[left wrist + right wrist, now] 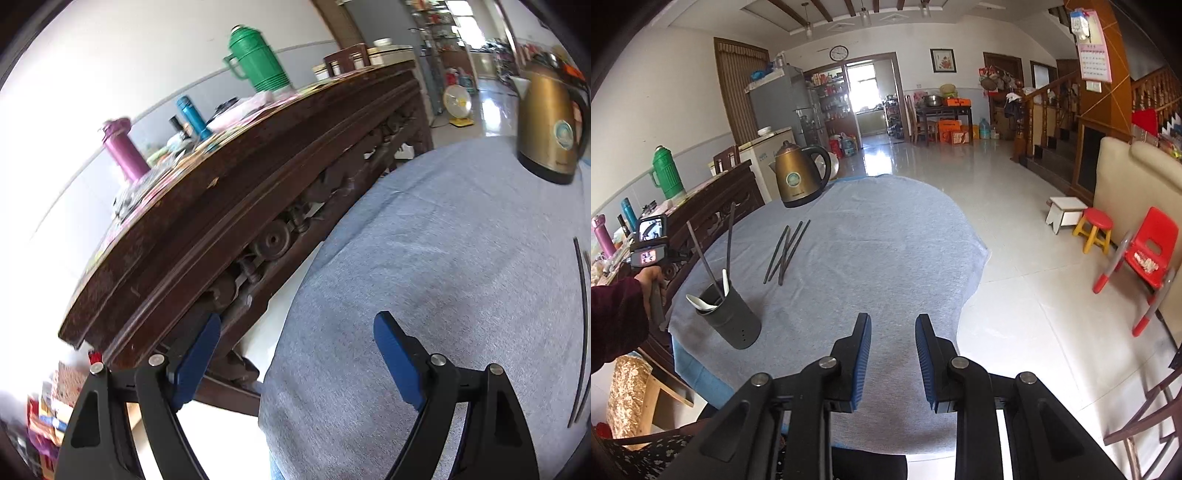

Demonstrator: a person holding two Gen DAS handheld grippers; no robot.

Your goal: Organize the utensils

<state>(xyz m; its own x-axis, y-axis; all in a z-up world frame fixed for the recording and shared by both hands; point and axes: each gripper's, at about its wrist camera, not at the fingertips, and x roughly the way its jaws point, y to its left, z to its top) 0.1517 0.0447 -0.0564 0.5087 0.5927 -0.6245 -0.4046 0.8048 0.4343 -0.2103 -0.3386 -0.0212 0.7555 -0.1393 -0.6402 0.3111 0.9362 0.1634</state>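
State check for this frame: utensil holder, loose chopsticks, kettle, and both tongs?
Utensil holder: upright, holding chopsticks and white spoons.
Loose chopsticks: lying crossed on the grey cloth.
Kettle: upright, lid closed.
Left tongs: wide open, empty.
Right tongs: narrowly open, empty.

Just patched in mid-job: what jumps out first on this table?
A bronze kettle stands at the far end of the grey cloth. Near the left edge a dark holder has two chopsticks and white spoons in it, and loose chopsticks lie on the cloth just beyond it. Both grippers, left and right, are empty.
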